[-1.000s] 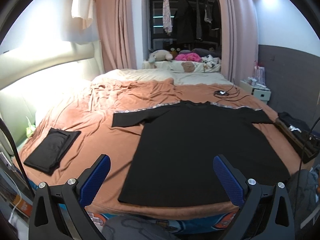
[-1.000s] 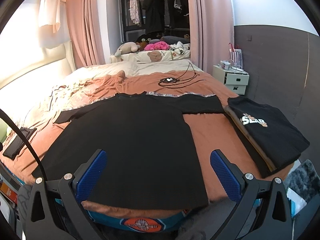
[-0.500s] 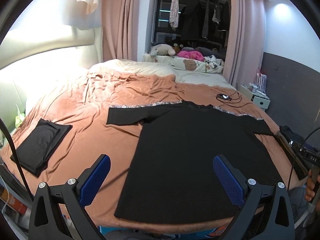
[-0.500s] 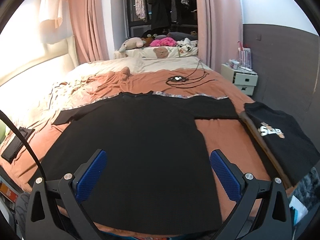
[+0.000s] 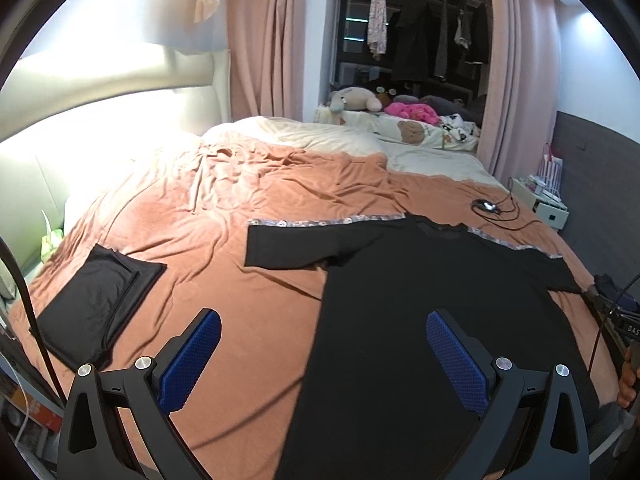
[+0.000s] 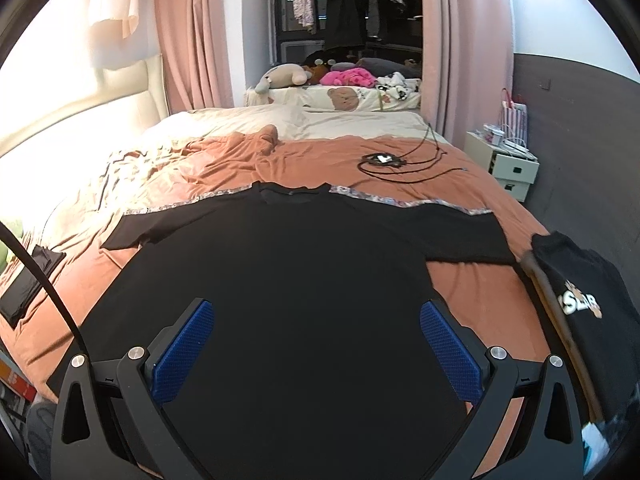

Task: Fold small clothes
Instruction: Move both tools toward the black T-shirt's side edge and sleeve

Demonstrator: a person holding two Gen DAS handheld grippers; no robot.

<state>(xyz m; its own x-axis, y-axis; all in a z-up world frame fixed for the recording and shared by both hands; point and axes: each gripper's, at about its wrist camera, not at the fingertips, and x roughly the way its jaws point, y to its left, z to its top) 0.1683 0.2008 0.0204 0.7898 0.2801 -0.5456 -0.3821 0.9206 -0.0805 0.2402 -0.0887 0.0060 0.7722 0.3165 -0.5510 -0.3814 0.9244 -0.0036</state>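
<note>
A black T-shirt (image 5: 420, 320) (image 6: 288, 280) lies spread flat on the orange bedspread (image 5: 224, 240) (image 6: 472, 292), both sleeves out and the collar pointing away. My left gripper (image 5: 323, 360) hovers open over the shirt's left side edge, nothing between its blue pads. My right gripper (image 6: 316, 352) hangs open above the lower middle of the shirt, also empty. A folded black garment (image 5: 96, 312) (image 6: 28, 280) rests on the bed's left side.
A black shirt with a printed logo (image 6: 580, 304) lies at the bed's right edge. A coiled black cable (image 6: 384, 160) sits beyond the collar. Pillows and soft toys (image 6: 336, 80) crowd the far end; a white nightstand (image 6: 508, 160) stands at right. A hand (image 5: 630, 376) shows at right.
Both grippers have moved forward and higher over the bed, so the shirt sits closer under them. The left view has swung toward the shirt's left sleeve. Jaws stayed open.
</note>
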